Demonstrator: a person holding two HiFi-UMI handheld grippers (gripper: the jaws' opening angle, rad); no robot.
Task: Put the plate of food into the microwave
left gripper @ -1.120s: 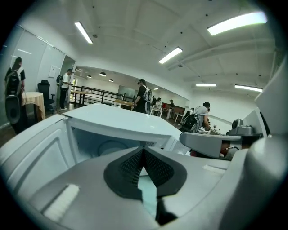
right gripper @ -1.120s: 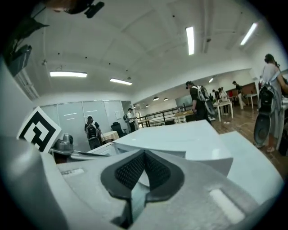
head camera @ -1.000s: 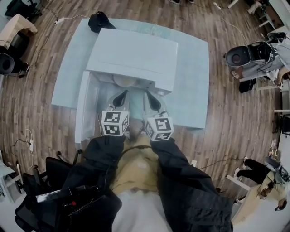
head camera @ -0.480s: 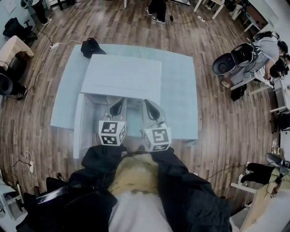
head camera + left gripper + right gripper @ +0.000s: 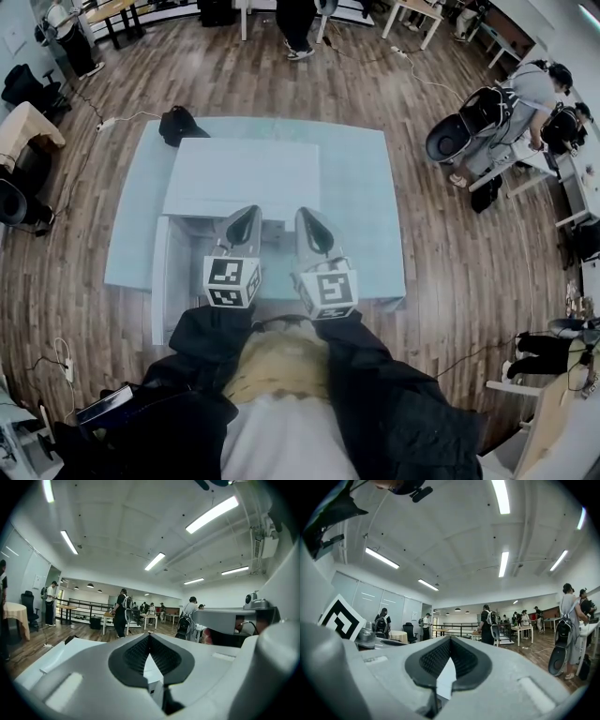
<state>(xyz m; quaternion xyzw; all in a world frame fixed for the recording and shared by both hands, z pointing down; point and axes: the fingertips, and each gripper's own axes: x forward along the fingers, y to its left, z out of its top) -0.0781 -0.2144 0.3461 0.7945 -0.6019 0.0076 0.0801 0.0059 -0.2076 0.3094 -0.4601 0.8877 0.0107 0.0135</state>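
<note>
Table (image 5: 361, 187), pale blue, spreads ahead of and below both tongs, and a white microwave (image 5: 244, 178) stands on it just ahead of their tips. Its door (image 5: 161, 277) hangs open on the outer side of the left tongs (image 5: 246, 223). These and the right tongs (image 5: 309, 225) are held side by side close to the person's body, tips raised, each pair closed tip to tip on nothing. The plate of food shows in no view, so its look cannot be told. If it sits in the cavity ahead of the tongs, the microwave's top hides it. Such a plate is likely stiff, breakable and smooth-rimmed, best pinched at opposite rim edges and kept level so food stays put.
</note>
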